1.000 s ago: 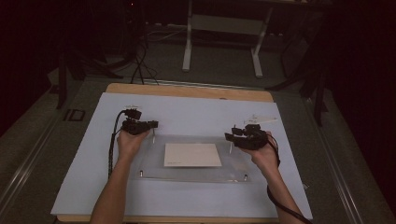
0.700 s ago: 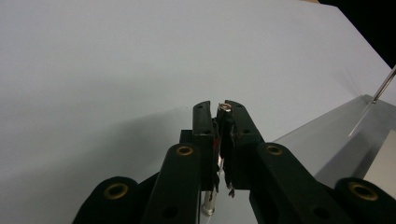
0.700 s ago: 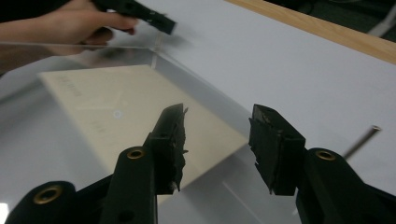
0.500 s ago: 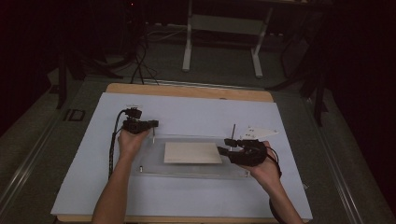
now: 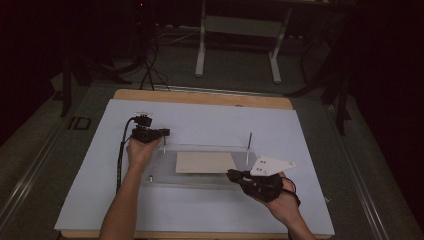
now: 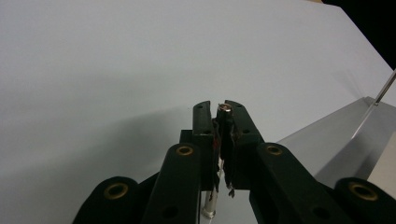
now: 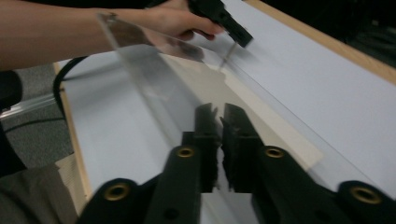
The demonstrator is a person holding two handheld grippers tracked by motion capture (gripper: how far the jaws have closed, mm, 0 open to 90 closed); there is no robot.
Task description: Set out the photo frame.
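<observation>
Keep the clear acrylic plate [image 5: 167,175] level. Hold its far-left metal post [image 6: 225,108] firmly, clamped tight in the left gripper [image 5: 164,133] fingers. At the plate's near-right corner, line up the right gripper [image 5: 231,174] squarely, fingers just closed to a slit, nothing seen between. Under the plate, pale blue desk [image 5: 300,130]. Beyond the plate, dark room, metal stand [image 5: 237,30].

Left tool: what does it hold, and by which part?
The left tool is shut on a thin metal pin, gripping it near its top end.
</observation>
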